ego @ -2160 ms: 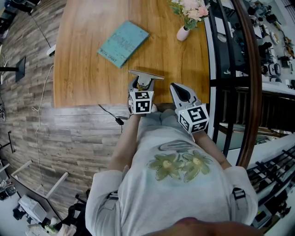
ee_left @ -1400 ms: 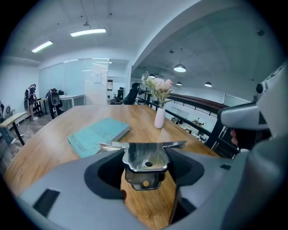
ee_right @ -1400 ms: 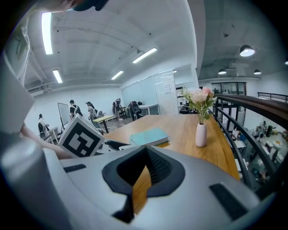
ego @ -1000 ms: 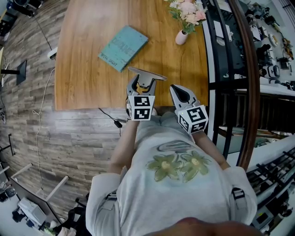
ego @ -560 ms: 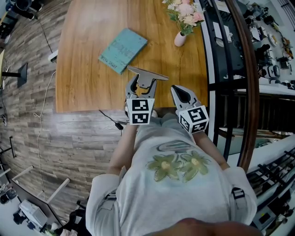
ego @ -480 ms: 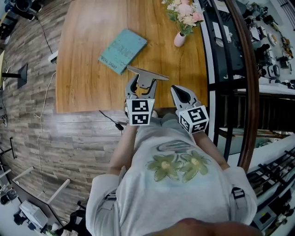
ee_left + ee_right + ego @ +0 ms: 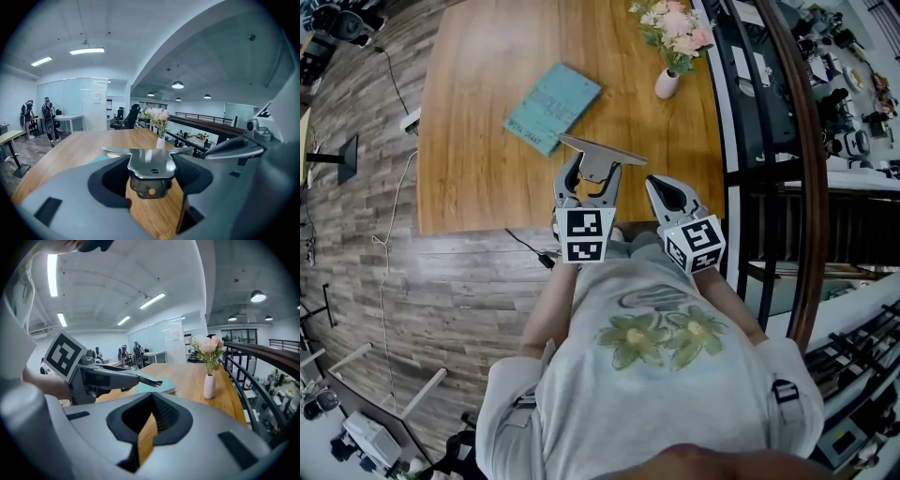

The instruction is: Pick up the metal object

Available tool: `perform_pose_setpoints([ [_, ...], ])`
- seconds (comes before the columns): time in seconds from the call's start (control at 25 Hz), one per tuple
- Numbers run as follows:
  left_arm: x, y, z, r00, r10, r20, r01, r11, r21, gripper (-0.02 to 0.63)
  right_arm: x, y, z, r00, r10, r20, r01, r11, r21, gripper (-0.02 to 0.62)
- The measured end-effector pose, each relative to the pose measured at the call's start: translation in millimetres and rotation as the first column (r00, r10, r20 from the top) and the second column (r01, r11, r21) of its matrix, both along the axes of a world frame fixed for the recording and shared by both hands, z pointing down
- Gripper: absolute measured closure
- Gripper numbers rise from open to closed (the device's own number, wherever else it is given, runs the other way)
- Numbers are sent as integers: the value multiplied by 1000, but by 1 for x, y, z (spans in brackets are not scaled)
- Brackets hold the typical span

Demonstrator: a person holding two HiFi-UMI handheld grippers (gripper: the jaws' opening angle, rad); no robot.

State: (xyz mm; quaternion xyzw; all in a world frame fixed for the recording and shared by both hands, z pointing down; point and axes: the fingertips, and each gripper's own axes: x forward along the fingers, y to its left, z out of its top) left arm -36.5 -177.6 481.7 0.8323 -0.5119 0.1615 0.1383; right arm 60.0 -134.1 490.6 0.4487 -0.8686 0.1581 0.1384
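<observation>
Aloft, metal object (image 7: 600, 156); flowers (image 7: 673, 22) in vase (image 7: 666, 84)

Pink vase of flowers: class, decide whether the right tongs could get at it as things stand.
Probably yes: the right tongs are shut and empty, and only bare table lies between them and the vase.

Wooden table (image 7: 478, 141): light finish, surface sound. Teal book (image 7: 553, 108) lies flat on it, set askew, well apart from the vase (image 7: 666, 84). Vase is small and pale pink, standing upright near the table's right edge and holding pink and white flowers (image 7: 670, 23). Black cable (image 7: 528, 247) trails over the grey plank floor (image 7: 441, 300) just off the near table edge. Dark railing (image 7: 802, 187) runs along the right. Two people (image 7: 47, 119) stand far off.
</observation>
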Motion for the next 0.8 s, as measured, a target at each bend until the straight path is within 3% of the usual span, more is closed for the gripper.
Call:
perform_pose_setpoints([
  [0.8, -2, -3, -29, 1000, 18, -24, -16, 998, 57, 304, -14, -4, -18, 999, -42, -9, 42, 999, 17, 589],
])
